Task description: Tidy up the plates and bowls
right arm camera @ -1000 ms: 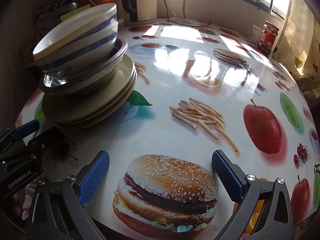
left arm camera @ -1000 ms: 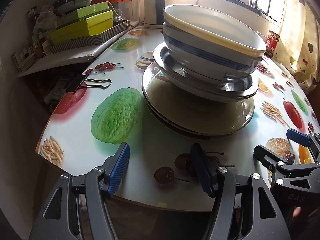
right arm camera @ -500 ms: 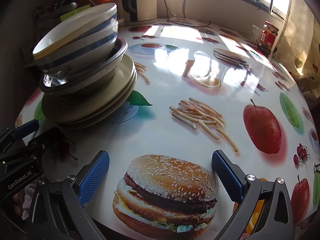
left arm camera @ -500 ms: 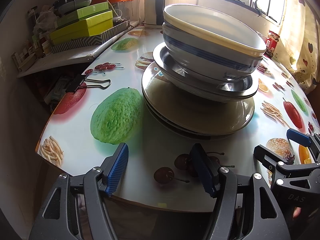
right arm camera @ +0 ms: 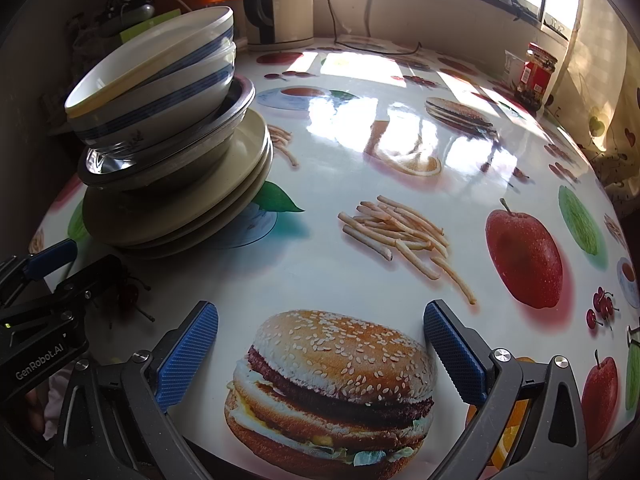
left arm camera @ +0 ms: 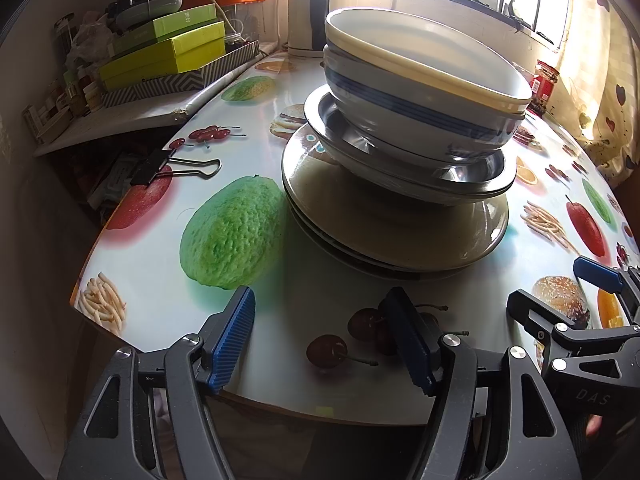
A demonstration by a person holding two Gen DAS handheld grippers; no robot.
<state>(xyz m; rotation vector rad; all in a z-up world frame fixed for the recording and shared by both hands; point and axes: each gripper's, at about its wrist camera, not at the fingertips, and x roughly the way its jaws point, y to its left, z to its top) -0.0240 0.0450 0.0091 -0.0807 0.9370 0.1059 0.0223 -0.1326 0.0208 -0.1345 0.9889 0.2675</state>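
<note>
A stack of dishes stands on the fruit-printed table (right arm camera: 352,276). On top, a cream-rimmed bowl (left arm camera: 424,52) nests in a blue-striped bowl (left arm camera: 400,112). Under them come a steel dish (left arm camera: 400,184) and beige plates (left arm camera: 400,236). The right wrist view has the same stack at its left, bowls (right arm camera: 160,104) over plates (right arm camera: 192,212). My left gripper (left arm camera: 320,300) hovers open over printed cherries, short of the plates, with nothing between its fingers. My right gripper (right arm camera: 320,312) is open over the printed burger, to the right of the stack, holding nothing.
A black binder clip (left arm camera: 168,168) lies near the table's left edge. Green boxes (left arm camera: 168,52) are piled on a side shelf. A kettle (right arm camera: 280,4) with its cord and a red jar (right arm camera: 538,72) stand at the back by the window.
The left gripper's jaws have spread very slightly wider. Both hands and the stack have stayed where they were.
</note>
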